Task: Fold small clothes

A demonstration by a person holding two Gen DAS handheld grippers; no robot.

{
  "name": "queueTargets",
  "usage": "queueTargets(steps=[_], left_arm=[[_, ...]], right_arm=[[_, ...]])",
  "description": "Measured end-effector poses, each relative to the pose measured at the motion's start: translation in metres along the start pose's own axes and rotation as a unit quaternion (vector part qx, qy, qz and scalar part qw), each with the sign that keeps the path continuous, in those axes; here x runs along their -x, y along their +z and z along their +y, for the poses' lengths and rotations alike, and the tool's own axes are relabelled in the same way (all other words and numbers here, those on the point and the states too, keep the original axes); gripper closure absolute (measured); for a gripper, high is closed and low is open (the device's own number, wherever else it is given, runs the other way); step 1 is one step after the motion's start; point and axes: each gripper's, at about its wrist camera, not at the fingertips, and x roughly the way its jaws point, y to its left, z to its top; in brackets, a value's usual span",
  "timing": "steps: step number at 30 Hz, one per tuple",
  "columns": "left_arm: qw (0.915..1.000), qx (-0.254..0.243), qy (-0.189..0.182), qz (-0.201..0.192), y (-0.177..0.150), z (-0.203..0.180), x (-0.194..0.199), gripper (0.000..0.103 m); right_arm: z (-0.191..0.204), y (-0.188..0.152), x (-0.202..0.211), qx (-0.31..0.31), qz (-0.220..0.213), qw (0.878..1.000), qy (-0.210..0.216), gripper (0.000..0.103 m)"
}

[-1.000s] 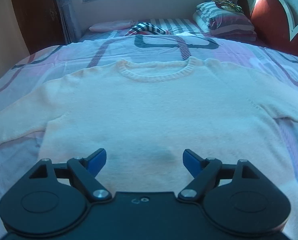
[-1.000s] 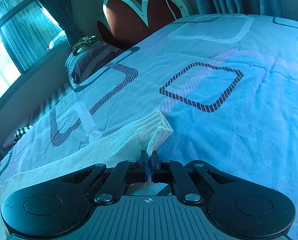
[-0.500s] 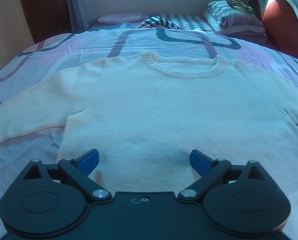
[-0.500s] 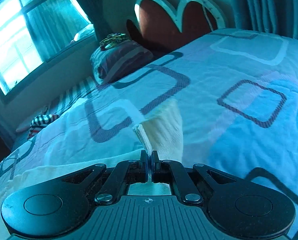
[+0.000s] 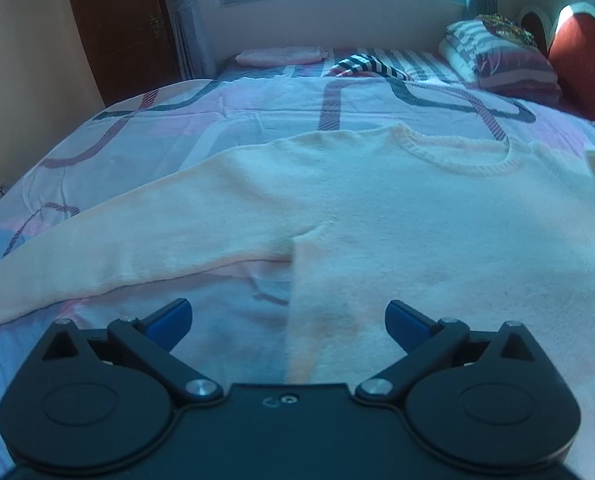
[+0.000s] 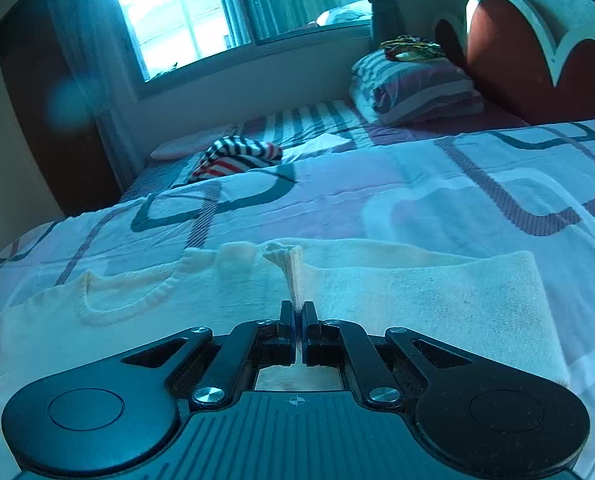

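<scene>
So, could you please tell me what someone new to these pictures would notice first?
Most likely the cream sweater, spread face up across the patterned bedspread and filling the middle of both views. Next, the right tongs, shut on the sweater's cuff and holding that sleeve folded in over the chest, while the left tongs hang wide open over the sweater's side edge. Behind, the bright window and red headboard stand out.

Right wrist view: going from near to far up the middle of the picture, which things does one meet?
Right claw → pinched sweater cuff → patterned bedspread → striped garment → window.
</scene>
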Motion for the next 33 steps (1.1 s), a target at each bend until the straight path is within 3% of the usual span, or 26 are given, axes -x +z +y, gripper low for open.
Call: queueTargets(steps=[6,16,21,23,24,27,29,33], left_arm=[[0.9993,0.035,-0.009,0.003,0.002,0.028,-0.003,0.001],[0.9936,0.093,-0.064,-0.005,0.005,0.062,-0.003,0.001],[0.9927,0.097,-0.072,-0.005,0.007,0.065,-0.003,0.002],[0.9931,0.092,-0.073,-0.003,0.011,0.061,-0.005,0.004],[0.9931,0.09,-0.075,-0.003,0.013,0.058,-0.005,0.005],[0.99,0.093,-0.106,-0.006,0.024,0.044,-0.011,0.013],[0.985,0.099,-0.142,-0.003,0.032,0.028,-0.019,0.027],[0.9746,0.104,-0.198,0.013,0.043,-0.012,-0.041,0.045]], right_arm=[[0.056,-0.016,-0.018,0.044,0.019,0.998,0.033,0.101],[0.148,-0.047,-0.041,0.106,0.04,0.988,0.104,0.101],[0.172,-0.066,-0.054,0.14,0.05,0.98,0.13,0.097],[0.173,-0.068,-0.048,0.149,0.044,0.978,0.14,0.078],[0.171,-0.068,-0.044,0.146,0.04,0.979,0.139,0.075],[0.152,-0.065,-0.024,0.125,0.01,0.985,0.118,0.074],[0.128,-0.06,-0.011,0.086,0.003,0.991,0.102,0.075],[0.076,-0.052,0.014,0.024,-0.021,0.999,0.033,0.076]])
